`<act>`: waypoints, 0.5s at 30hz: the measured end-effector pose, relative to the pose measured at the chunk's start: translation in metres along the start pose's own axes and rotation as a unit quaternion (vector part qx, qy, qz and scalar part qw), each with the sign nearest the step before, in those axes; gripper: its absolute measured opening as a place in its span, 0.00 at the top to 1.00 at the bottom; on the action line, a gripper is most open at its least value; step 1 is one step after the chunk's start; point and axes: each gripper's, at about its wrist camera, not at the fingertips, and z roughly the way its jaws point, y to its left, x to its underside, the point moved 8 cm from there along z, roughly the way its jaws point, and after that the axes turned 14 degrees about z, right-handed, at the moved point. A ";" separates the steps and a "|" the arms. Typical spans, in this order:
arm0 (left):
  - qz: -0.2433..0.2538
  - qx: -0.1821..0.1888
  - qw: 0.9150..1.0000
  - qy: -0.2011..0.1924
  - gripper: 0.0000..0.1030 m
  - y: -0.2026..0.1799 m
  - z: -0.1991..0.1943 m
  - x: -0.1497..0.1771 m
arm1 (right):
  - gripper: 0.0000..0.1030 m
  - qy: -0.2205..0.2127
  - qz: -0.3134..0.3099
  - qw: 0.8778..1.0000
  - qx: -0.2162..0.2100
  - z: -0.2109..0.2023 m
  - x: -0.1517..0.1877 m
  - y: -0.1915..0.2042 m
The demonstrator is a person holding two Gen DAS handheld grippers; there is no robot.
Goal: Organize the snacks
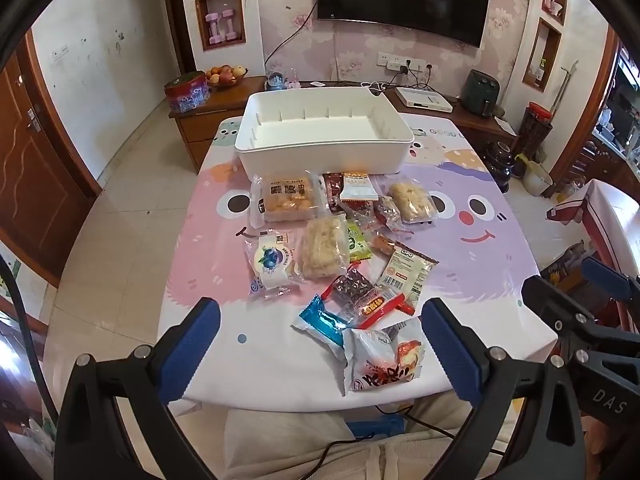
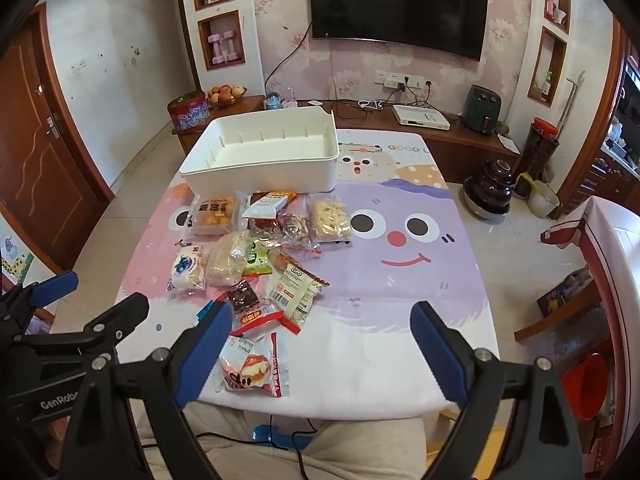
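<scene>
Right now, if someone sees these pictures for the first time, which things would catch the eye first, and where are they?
First the heap of snack packets, loose on the cartoon tablecloth in the middle of the table. Behind it, at the far edge, stands a big white bin, with nothing in it. In front, the left tool and the right tool both hang open above the near edge, holding nothing.
</scene>
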 end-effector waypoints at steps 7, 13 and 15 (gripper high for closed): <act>-0.003 0.004 1.000 -0.001 0.03 -0.002 0.000 0.002 | 0.13 -0.001 -0.004 1.000 -0.011 -0.001 0.003 0.005; -0.014 0.010 1.000 0.001 0.03 0.001 -0.002 0.006 | 0.13 -0.005 -0.009 1.000 -0.008 -0.002 0.005 0.006; -0.013 0.010 1.000 0.000 0.03 0.001 -0.002 0.006 | 0.13 -0.006 -0.008 1.000 -0.009 -0.002 0.005 0.007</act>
